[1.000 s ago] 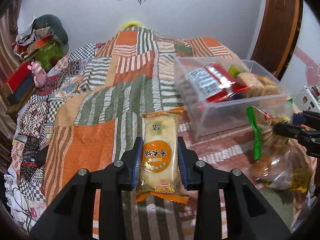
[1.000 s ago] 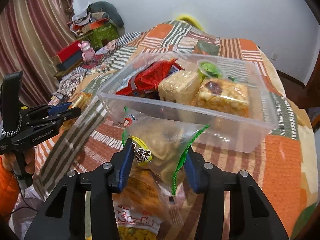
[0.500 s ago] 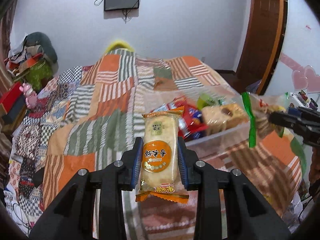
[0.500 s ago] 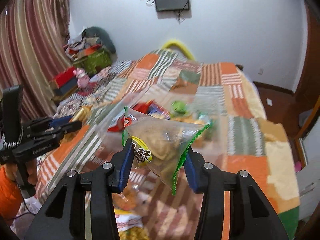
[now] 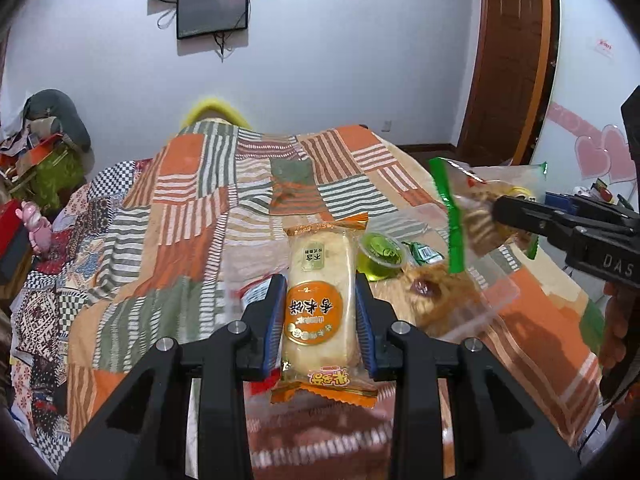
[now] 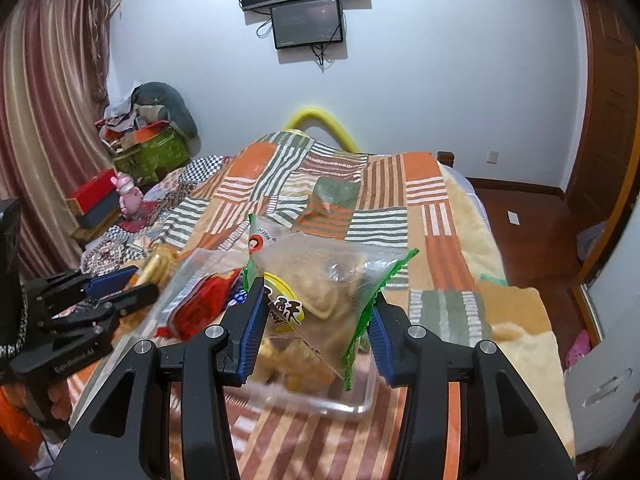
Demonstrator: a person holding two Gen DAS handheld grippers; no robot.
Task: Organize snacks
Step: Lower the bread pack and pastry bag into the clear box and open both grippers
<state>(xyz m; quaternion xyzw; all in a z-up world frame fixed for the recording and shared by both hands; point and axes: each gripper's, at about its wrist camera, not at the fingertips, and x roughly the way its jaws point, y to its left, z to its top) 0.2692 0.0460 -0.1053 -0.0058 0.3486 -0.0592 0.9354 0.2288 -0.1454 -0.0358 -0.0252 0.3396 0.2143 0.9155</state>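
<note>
Fingers (image 5: 276,312) left clamp rice cracker pack (image 5: 320,308) "香米饼" | right pinch green-edged clear bag (image 6: 324,292) "酥"

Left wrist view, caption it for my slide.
Left gripper holding orange-labelled rice cracker packet above clear plastic snack box.

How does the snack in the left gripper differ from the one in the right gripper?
The rice cracker pack is a flat oblong with orange ends and an orange round label; the clear bag is puffier, green-edged, with loose pieces inside. The pack sits straight between its pads; the bag sits skewed. Both are sealed and gripped above the plastic box.
</note>
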